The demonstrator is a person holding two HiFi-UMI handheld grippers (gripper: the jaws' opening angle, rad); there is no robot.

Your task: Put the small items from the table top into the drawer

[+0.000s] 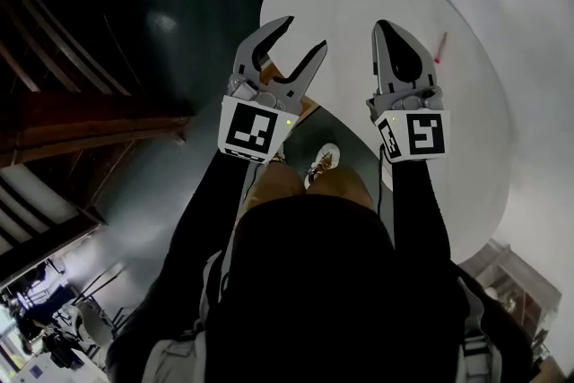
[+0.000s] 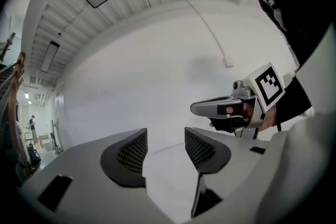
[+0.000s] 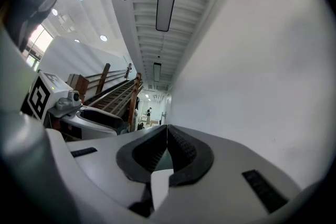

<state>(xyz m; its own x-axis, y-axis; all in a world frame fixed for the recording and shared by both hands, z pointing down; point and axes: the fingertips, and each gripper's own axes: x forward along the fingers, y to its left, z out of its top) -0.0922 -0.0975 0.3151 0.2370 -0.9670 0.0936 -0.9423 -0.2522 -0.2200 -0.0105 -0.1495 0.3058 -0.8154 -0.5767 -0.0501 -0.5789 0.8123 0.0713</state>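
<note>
In the head view both grippers are held level in front of the person, at the near edge of a white oval table top (image 1: 466, 121). A small red item (image 1: 439, 47) lies on the table just right of the right gripper. My left gripper (image 1: 303, 33) stands open with nothing between its jaws, hanging over the table's left edge. My right gripper (image 1: 382, 25) is shut with nothing in it. The left gripper view shows open jaws (image 2: 165, 136) against a white wall, with the right gripper (image 2: 231, 110) beside. In the right gripper view its pads (image 3: 167, 128) meet. No drawer shows clearly.
Dark glossy floor (image 1: 179, 4) lies left of the table. Wooden stairs and rails (image 1: 63, 85) stand at the far left. The person's shoe (image 1: 323, 161) shows below the grippers. A white wall (image 3: 262, 71) fills the right gripper view.
</note>
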